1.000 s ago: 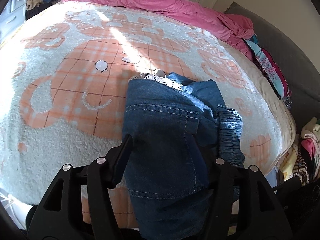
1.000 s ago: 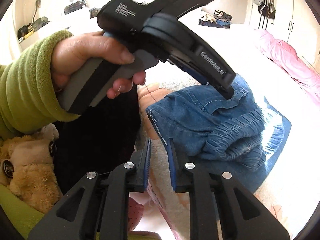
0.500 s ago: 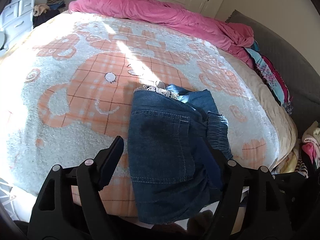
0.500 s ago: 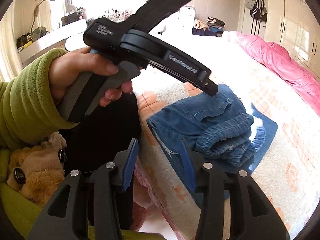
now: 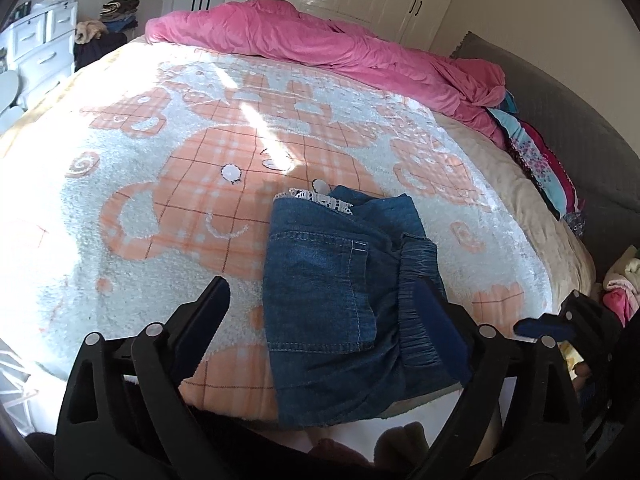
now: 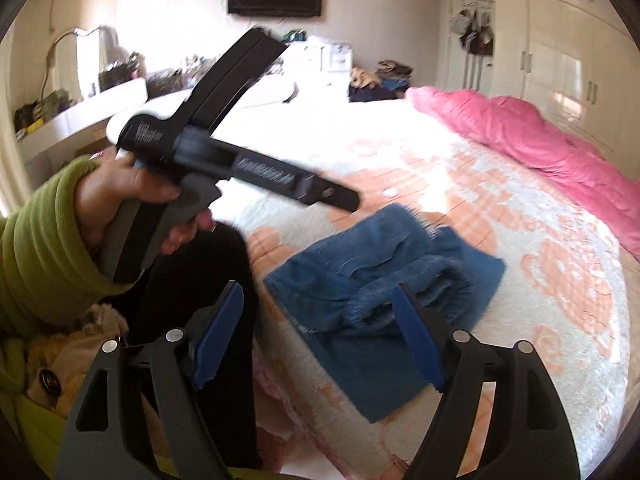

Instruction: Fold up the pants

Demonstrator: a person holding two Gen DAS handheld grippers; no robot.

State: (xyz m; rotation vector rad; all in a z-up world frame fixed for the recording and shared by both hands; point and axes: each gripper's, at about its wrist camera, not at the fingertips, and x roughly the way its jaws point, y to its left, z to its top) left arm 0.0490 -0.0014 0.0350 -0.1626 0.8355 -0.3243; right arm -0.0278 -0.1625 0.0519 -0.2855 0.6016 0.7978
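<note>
I have the pants (image 5: 344, 280) lying as a compact denim bundle near the front edge of the bed, on the peach-and-white blanket (image 5: 180, 184), with the elastic waistband (image 5: 416, 292) bunched along the bundle's right side and a strip of white lace trim (image 5: 320, 199) peeking out at the far end. My left gripper (image 5: 324, 312) sits wide open above the near end of the bundle, gripping nothing, and my right gripper (image 6: 320, 336) is just as widely spread and empty, its blue pads (image 6: 416, 340) framing the waistband side from a short way off. The fold looks largely made to me, so I judge the step in hand to be letting go cleanly and tidying. To do that well I would keep both claws spread and lift them straight up and away, so no finger snags the gathered waistband and drags a layer open. The right side of the bundle looks lumpier than the flat pocket panel (image 5: 320, 276), so if I touch it again, I would press down lightly there instead of pinching. The near edge of the denim hangs close to the mattress edge, and I would avoid nudging it toward me, since it could slide off.
</note>
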